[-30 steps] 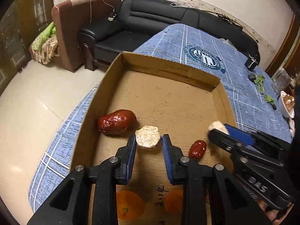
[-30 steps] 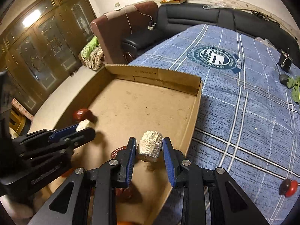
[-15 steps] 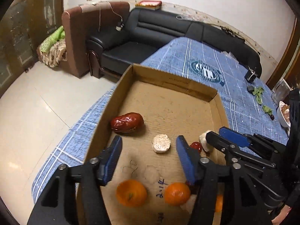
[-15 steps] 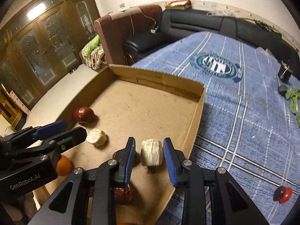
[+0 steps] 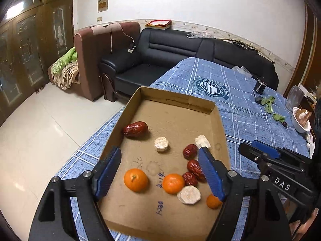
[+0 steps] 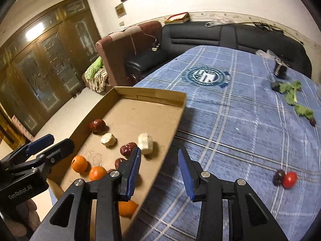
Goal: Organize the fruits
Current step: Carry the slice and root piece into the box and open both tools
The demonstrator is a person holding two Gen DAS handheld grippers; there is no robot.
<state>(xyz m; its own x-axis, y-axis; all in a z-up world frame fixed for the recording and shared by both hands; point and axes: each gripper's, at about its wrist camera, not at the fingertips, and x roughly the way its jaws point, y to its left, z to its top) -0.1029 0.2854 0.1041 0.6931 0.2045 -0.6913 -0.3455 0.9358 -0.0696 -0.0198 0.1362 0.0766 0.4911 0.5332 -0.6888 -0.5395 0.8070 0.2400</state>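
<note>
My left gripper hangs above the cardboard tray with its jaws spread wide and nothing between them; through the gap I see two oranges on the tray floor, a cluster of small red dates beside the right finger, and a pale round slice farther in. A second slice lies near the closest edge with a third orange just beside it, and a large date sits by the left wall. My right gripper is also parted wide and empty, straddling the tray's right wall, one finger over the cardboard and the other over the blue checked cloth. The pale chunk it was carrying a second ago now rests on the tray floor just ahead of the left finger, touching nothing of the gripper. Likewise, the slice my left gripper clamped a second ago lies free in the tray, and the jaws were already parted half a second back. Both grippers have pulled up and back since then, so more of the room and the black sofa shows. Out on the cloth a small red fruit and a dark one lie together, well apart from the tray.
</note>
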